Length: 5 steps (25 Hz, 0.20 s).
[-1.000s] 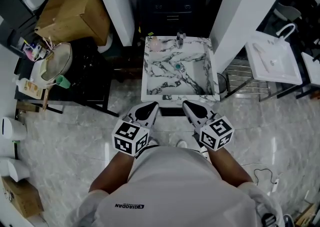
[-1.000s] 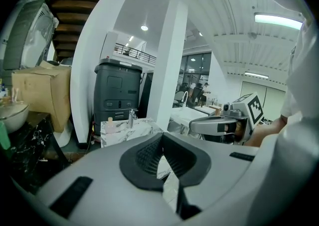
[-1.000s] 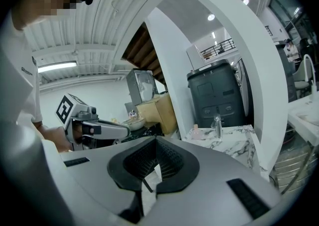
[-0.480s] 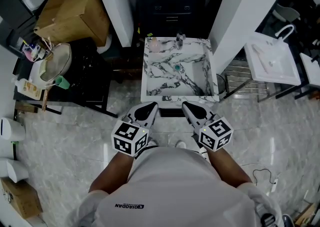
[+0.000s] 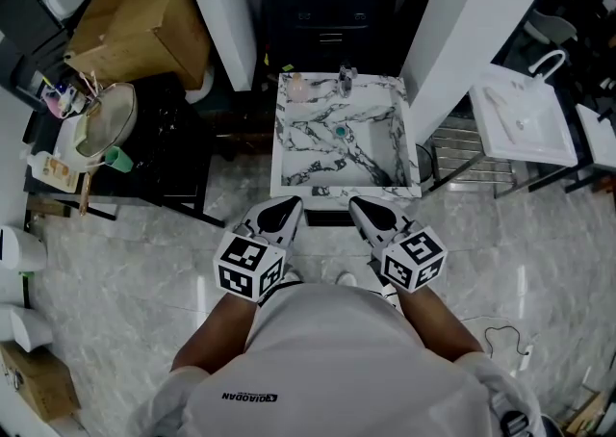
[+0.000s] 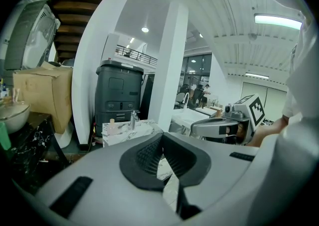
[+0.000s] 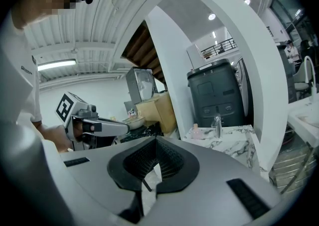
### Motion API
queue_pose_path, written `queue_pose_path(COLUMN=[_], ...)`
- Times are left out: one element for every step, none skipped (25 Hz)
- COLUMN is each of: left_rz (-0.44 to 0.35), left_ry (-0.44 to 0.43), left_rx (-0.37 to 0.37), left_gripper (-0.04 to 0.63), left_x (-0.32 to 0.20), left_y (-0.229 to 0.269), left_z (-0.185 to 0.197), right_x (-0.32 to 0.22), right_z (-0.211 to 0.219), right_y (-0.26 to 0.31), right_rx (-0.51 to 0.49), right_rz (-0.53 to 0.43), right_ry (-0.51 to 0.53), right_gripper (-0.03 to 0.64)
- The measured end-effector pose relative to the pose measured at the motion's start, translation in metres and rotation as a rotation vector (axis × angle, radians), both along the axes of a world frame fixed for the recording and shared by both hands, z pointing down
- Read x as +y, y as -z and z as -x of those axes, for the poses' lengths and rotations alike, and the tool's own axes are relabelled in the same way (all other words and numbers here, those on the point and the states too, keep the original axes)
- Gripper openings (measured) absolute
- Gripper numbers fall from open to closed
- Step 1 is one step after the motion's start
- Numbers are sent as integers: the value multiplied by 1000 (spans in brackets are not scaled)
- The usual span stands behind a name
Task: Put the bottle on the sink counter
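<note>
Left gripper, right gripper side by side before white black-veined marble sink, fingers closed, empty; small pink bottle on sink's back surface.

The left claw has its jaws pressed together, nothing between them. Beyond its tip stands a marble sink, with a tap and a small pink bottle on its rim. The right claw hangs at the right; a black bin stands behind.
</note>
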<state>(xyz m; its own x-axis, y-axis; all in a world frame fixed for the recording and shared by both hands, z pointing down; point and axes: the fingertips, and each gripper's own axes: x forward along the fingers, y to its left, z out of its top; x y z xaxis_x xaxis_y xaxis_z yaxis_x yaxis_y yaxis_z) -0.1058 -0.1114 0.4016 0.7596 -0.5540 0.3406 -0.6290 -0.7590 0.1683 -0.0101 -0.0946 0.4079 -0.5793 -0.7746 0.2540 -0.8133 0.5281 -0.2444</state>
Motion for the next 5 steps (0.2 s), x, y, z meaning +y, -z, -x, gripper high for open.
queue_pose_path(left_rz=[0, 1, 1, 1, 1], left_ry=[1, 2, 2, 3, 3], left_rx=[0, 1, 1, 1, 2], left_gripper=[14, 14, 14, 14, 14], left_x=[0, 0, 0, 0, 0], left_y=[0, 0, 0, 0, 0], left_z=[0, 1, 1, 1, 1], right_x=[0, 0, 0, 0, 0], right_z=[0, 0, 1, 1, 1], right_y=[0, 1, 1, 1, 1], right_rx=[0, 0, 0, 0, 0], right_rz=[-1, -1, -1, -1, -1], right_ry=[-1, -1, -2, -3, -4], right_gripper=[40, 40, 40, 40, 40])
